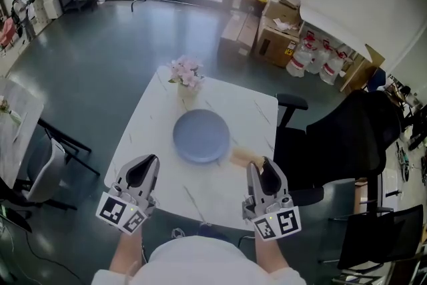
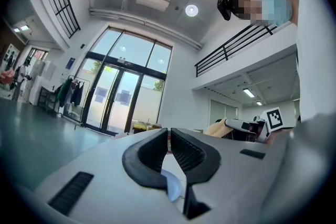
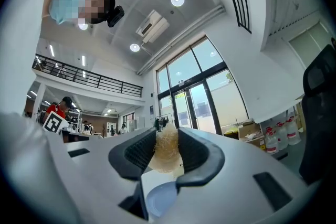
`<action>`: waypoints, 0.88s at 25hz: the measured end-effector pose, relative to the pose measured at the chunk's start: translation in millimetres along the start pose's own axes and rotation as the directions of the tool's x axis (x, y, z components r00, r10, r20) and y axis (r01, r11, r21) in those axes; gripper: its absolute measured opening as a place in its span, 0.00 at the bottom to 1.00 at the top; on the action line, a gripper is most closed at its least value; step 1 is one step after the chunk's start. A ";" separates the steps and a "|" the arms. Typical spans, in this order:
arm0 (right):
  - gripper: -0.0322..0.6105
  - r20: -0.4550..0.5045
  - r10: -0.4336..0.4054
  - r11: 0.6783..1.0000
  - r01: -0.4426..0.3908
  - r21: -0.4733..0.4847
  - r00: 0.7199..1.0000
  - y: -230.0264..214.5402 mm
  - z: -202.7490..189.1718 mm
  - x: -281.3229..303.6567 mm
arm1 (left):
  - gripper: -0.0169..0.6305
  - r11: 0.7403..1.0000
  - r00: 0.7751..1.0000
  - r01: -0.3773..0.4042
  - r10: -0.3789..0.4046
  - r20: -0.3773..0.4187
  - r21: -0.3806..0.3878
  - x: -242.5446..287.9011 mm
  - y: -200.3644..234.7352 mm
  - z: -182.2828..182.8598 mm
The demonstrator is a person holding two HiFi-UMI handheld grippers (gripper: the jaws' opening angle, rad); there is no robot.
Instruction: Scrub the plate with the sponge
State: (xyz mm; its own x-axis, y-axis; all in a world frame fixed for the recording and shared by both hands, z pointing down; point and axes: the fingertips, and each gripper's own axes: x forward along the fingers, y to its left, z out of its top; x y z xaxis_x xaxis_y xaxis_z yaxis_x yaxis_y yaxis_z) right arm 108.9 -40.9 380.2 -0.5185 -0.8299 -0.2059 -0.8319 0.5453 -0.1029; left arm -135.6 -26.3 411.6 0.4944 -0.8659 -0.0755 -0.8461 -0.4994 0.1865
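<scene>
A round grey-blue plate (image 1: 201,135) lies in the middle of the white marble table (image 1: 150,137). My right gripper (image 1: 262,169) hovers over the table's front right and is shut on a tan fibrous sponge (image 1: 242,157), just right of the plate's rim. In the right gripper view the sponge (image 3: 167,153) fills the gap between the jaws, and the plate (image 3: 160,198) shows below. My left gripper (image 1: 143,171) is at the front left, shut with nothing in it. In the left gripper view its jaws (image 2: 169,140) meet above the plate (image 2: 171,184).
A vase of pink flowers (image 1: 185,77) stands at the table's far edge behind the plate. A black office chair (image 1: 343,137) is close on the right. A grey chair (image 1: 47,173) stands left. Cardboard boxes (image 1: 270,33) are stacked beyond.
</scene>
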 end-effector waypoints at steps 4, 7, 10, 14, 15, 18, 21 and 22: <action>0.25 0.008 0.024 1.000 -0.024 -0.001 1.000 -25.3 1.6 14.7 | 0.09 1.000 1.000 -0.011 0.011 0.002 0.003 30.5 -1.5 -4.0; 0.25 0.001 0.047 0.999 -0.047 0.007 0.999 -41.6 -3.1 24.9 | 0.09 0.999 0.999 -0.038 0.038 0.004 -0.003 49.1 0.6 -8.3; 0.25 -0.010 0.068 0.997 -0.068 0.024 0.998 -53.6 -10.9 32.1 | 0.09 0.998 0.998 -0.068 0.068 -0.003 -0.005 60.8 5.2 -13.3; 0.25 -0.021 0.076 0.996 -0.074 0.053 0.997 -67.2 -19.8 42.7 | 0.09 0.994 0.994 -0.110 0.110 -0.023 -0.015 67.4 14.7 -18.0; 0.25 -0.024 0.075 0.996 -0.073 0.059 0.997 -68.1 -21.7 45.0 | 0.09 0.994 0.993 -0.112 0.112 -0.031 -0.015 69.1 17.3 -18.8; 0.25 -0.029 0.067 0.996 -0.065 0.068 0.997 -68.4 -25.6 55.1 | 0.09 0.995 0.994 -0.102 0.101 -0.046 -0.014 77.8 26.0 -17.2; 0.25 -0.025 0.050 0.996 -0.049 0.068 0.998 -66.2 -26.8 66.1 | 0.09 0.998 0.996 -0.060 0.060 -0.061 0.003 89.8 33.0 -12.5; 0.25 -0.025 0.044 0.997 -0.042 0.066 0.999 -65.2 -27.1 68.9 | 0.09 0.999 0.997 -0.047 0.047 -0.065 0.009 93.2 35.3 -10.7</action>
State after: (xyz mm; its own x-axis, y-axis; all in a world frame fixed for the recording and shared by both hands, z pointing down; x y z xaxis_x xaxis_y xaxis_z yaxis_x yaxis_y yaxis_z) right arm 122.1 -136.8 399.1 -0.5591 -0.8080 -0.1857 -0.7947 0.5861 -0.1578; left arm -117.3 -124.3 421.6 0.4658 -0.8849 -0.0029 -0.8701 -0.4586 0.1806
